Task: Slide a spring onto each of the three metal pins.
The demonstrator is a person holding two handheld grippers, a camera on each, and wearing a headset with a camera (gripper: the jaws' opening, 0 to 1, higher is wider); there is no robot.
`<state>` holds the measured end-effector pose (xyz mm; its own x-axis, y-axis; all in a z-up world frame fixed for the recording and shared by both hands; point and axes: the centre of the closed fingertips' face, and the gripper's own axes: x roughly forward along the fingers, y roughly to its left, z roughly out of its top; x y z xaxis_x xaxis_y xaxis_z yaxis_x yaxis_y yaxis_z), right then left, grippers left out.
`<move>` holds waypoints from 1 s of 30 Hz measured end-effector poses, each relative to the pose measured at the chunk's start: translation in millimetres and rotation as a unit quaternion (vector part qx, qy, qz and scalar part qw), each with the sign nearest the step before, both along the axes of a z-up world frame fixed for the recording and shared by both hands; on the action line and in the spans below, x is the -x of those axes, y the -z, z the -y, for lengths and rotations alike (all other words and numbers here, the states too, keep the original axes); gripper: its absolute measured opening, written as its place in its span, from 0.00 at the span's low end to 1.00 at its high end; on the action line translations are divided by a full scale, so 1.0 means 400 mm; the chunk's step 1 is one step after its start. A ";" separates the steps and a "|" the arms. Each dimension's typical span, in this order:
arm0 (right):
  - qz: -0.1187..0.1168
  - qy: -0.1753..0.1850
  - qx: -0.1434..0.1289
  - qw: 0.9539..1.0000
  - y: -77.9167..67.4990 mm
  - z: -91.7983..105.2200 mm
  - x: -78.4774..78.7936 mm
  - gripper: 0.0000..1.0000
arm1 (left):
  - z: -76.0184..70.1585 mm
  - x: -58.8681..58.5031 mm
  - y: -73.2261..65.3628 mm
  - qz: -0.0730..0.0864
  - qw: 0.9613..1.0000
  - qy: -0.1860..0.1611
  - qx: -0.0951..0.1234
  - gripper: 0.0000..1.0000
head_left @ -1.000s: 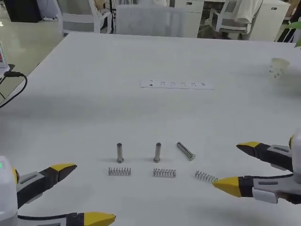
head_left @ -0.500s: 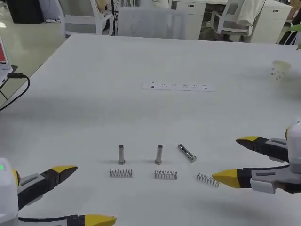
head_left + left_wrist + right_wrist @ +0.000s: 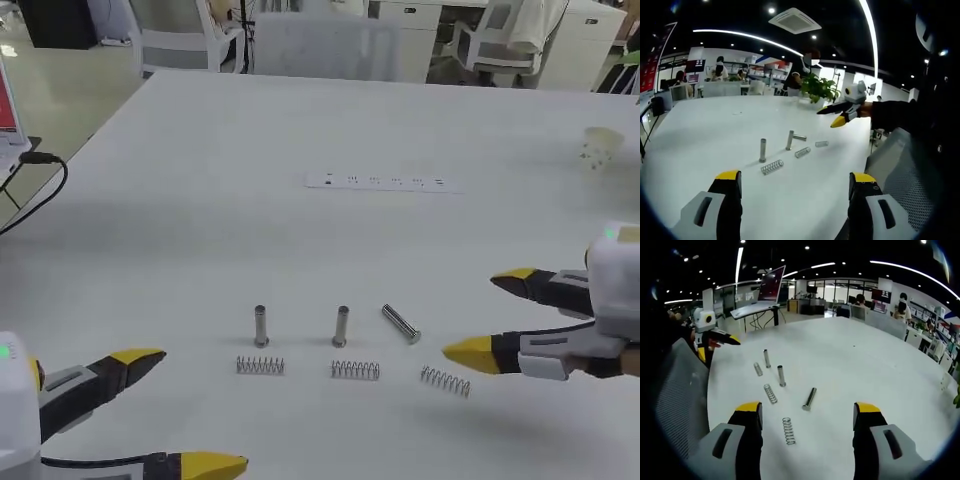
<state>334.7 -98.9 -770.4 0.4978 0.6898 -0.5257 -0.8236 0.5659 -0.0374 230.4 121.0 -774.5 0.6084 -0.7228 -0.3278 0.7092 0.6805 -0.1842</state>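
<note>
Two metal pins stand upright on the white table, one at the left [image 3: 260, 326] and one in the middle [image 3: 341, 326]. A third pin [image 3: 400, 322] lies on its side to their right. Three springs lie in a row in front of them: left [image 3: 260, 366], middle [image 3: 355, 371] and right [image 3: 445, 381]. My right gripper [image 3: 470, 316] is open, with its lower tip just above the right spring [image 3: 788, 430] and the lying pin [image 3: 809, 398] ahead of it. Near the table's front left my left gripper [image 3: 195, 410] is open and holds nothing, well short of the left spring [image 3: 772, 166].
A white power strip [image 3: 383, 182] lies flat at mid-table, beyond the pins. A small pale cup [image 3: 600, 147] stands at the far right. A black cable [image 3: 40, 190] hangs off the table's left edge. Chairs [image 3: 320, 45] line the far side.
My right gripper has moved away from me and slightly left, from beside the right spring to above it, still open. The left gripper, pins and springs have stayed put.
</note>
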 end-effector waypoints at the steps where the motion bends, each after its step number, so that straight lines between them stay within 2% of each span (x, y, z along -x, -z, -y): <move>1: -0.001 -0.001 0.001 1.000 0.001 -0.002 -0.002 0.74 | 0.001 -0.001 0.000 0.000 1.000 0.000 0.000 0.85; 17: -0.007 -0.005 0.018 1.000 0.011 -0.032 -0.049 0.72 | -0.001 -0.001 0.001 0.001 1.000 0.000 0.001 0.85; 30: -0.020 -0.010 0.029 0.999 0.038 -0.054 -0.072 0.71 | -0.004 -0.002 0.002 0.000 1.000 0.000 0.001 0.84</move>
<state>363.4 -77.4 -785.6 0.4625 0.6673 -0.5838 -0.8357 0.5480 -0.0358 231.3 122.4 -775.2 0.6088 -0.7226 -0.3275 0.7085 0.6809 -0.1855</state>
